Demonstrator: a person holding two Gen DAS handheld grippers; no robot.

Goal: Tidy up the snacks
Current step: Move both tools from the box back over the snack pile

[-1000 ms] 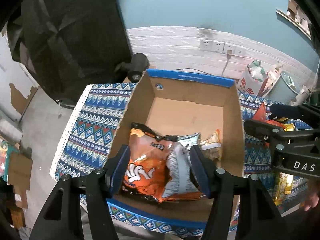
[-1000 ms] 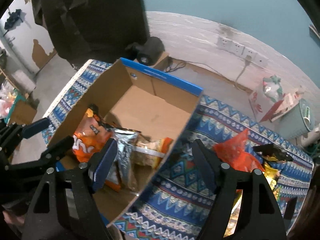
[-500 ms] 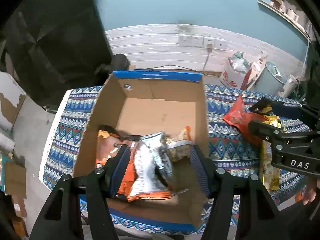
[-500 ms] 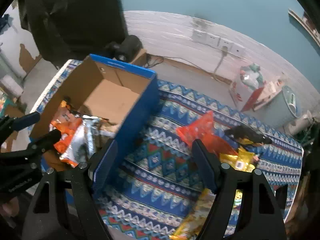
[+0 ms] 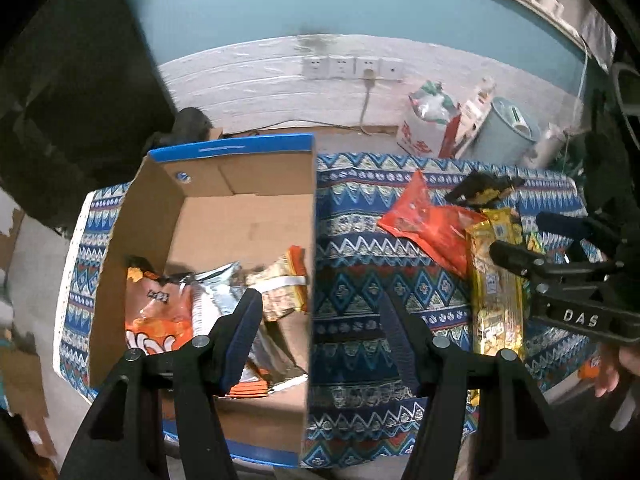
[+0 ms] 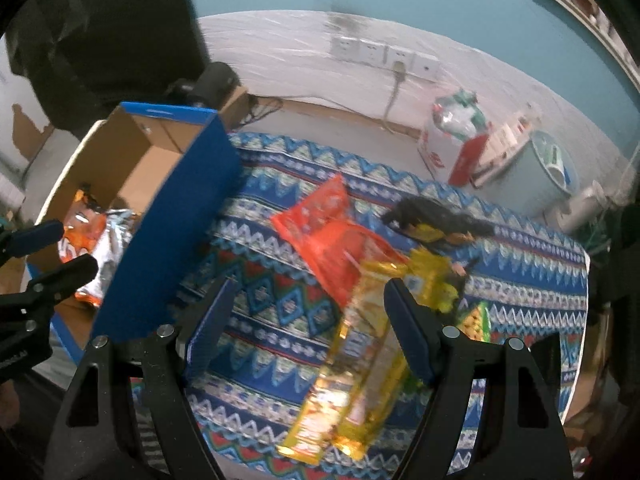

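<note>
Now both hand-held grippers, left & right, have swung off the blue-edged cardboard box, spread, empty; right's over the long gold snack pack on the table, prob next pick.

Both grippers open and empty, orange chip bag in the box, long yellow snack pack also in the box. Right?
Not quite. The long yellow snack pack lies on the patterned cloth outside the cardboard box, as the right wrist view shows. The rest holds: left gripper and right gripper open and empty, orange chip bag boxed.

Matt cardboard box, glossy foil snack packets, woven patterned cloth.
</note>
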